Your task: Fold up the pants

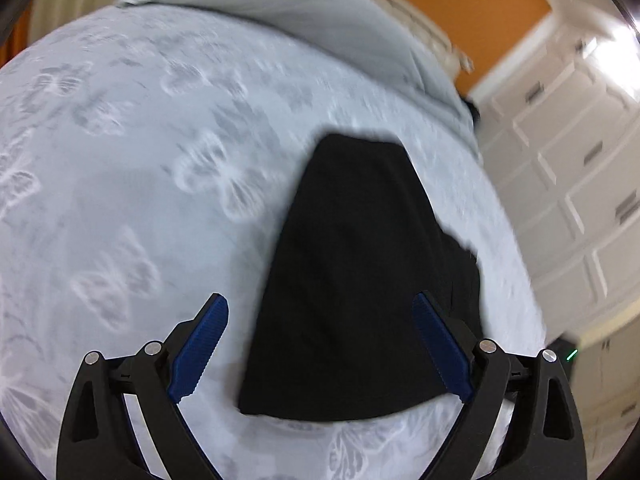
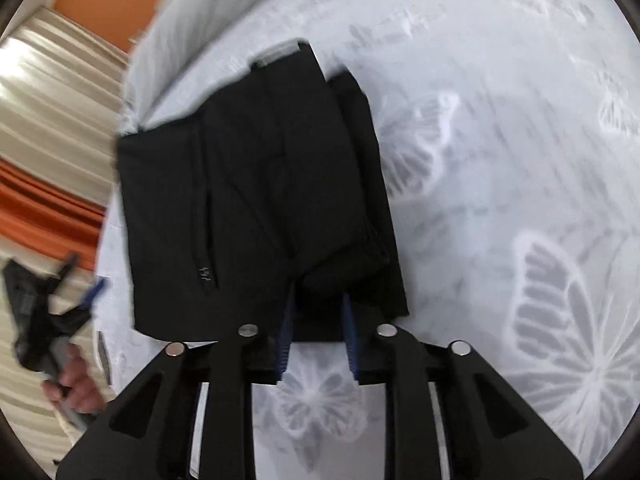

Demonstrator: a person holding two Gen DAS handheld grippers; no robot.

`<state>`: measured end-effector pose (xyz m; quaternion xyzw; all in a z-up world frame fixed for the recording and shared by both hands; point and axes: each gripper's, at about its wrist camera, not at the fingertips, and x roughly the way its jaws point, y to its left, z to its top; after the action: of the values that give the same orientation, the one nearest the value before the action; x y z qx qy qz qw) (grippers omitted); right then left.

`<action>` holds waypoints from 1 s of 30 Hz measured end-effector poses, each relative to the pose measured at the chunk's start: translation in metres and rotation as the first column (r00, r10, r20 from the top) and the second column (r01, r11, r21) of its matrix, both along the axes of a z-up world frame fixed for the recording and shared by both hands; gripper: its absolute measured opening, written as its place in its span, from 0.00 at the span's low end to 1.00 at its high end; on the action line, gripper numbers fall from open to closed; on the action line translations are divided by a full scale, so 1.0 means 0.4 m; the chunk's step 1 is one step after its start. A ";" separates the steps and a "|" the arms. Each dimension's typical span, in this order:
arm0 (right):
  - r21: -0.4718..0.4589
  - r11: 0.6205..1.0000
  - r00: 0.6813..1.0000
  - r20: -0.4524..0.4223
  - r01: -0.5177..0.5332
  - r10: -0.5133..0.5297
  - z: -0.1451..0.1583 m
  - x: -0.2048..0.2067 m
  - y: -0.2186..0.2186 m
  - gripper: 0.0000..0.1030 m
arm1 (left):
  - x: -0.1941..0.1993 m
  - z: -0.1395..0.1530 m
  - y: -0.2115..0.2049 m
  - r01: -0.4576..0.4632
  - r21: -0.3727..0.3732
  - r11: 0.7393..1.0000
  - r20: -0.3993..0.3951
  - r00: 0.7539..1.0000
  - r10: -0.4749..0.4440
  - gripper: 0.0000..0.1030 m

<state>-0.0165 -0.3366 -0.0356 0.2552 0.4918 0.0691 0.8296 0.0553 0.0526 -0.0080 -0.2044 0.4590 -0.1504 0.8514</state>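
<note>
Black pants (image 1: 352, 280) lie folded into a compact stack on the white butterfly-print bedsheet (image 1: 120, 200). My left gripper (image 1: 319, 299) hovers over their near end, open wide, with both blue pads clear of the cloth. In the right wrist view the pants (image 2: 240, 200) show a pocket seam and a thick folded edge at the near end. My right gripper (image 2: 319, 295) stands narrow, and that folded edge fills the gap between its pad tips. The left gripper (image 2: 92, 292) also shows at the left edge of that view, held by a hand (image 2: 76, 384).
The bedsheet (image 2: 500, 160) spreads wide to the right of the pants. A grey cover (image 1: 300, 12) lies bunched at the bed's far end. White panelled cupboards (image 1: 568, 184) stand beyond the bed's edge, an orange wall (image 1: 460, 12) lies behind, and striped curtains (image 2: 52, 100) hang nearby.
</note>
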 end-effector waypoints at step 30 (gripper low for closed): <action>-0.278 0.958 0.997 -0.023 -0.077 0.073 0.020 0.059 0.082 0.45 | -0.015 -0.055 -0.005 0.010 0.068 0.998 -0.089 0.996 -0.004 0.88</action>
<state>0.0069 -0.3039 -0.0275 0.1176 0.5111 0.0290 0.8509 0.0494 0.0507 -0.0299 -0.1800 0.5018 -0.1284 0.8363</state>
